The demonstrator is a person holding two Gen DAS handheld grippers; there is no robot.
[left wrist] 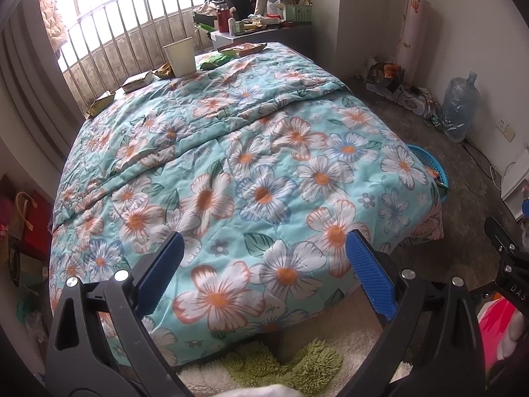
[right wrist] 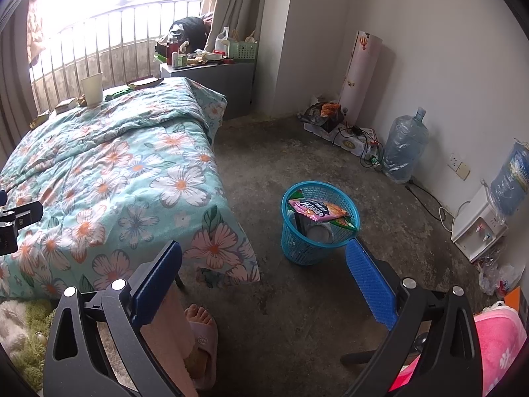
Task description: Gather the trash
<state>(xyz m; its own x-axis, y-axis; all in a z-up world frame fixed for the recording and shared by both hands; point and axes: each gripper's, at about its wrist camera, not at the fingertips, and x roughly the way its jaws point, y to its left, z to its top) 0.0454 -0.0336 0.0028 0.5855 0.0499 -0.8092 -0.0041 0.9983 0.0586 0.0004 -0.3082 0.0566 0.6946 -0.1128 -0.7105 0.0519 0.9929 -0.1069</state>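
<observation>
At bed's foot we hold left gripper (left wrist: 263,261) and right gripper (right wrist: 264,269) wide open, both empty. Trash, i.e. paper cup (left wrist: 179,56) w/ wrappers (left wrist: 137,81), sits at far headboard end; blue basket (right wrist: 299,248) is on floor beside bed. Risk: long reach over soft quilt (left wrist: 231,172) could tip cup.

So the trash is mostly lined up along the far edge of the bed (left wrist: 264,165): a white paper cup (left wrist: 179,56) standing upright, a tan wrapper (left wrist: 138,81) and a yellowish one (left wrist: 101,102) toward the far left corner, green packets (left wrist: 215,61) right of the cup. The blue mesh bin (right wrist: 319,223) stands on the floor beside the bed, a pink snack bag (right wrist: 315,210) lying across its rim.
</observation>
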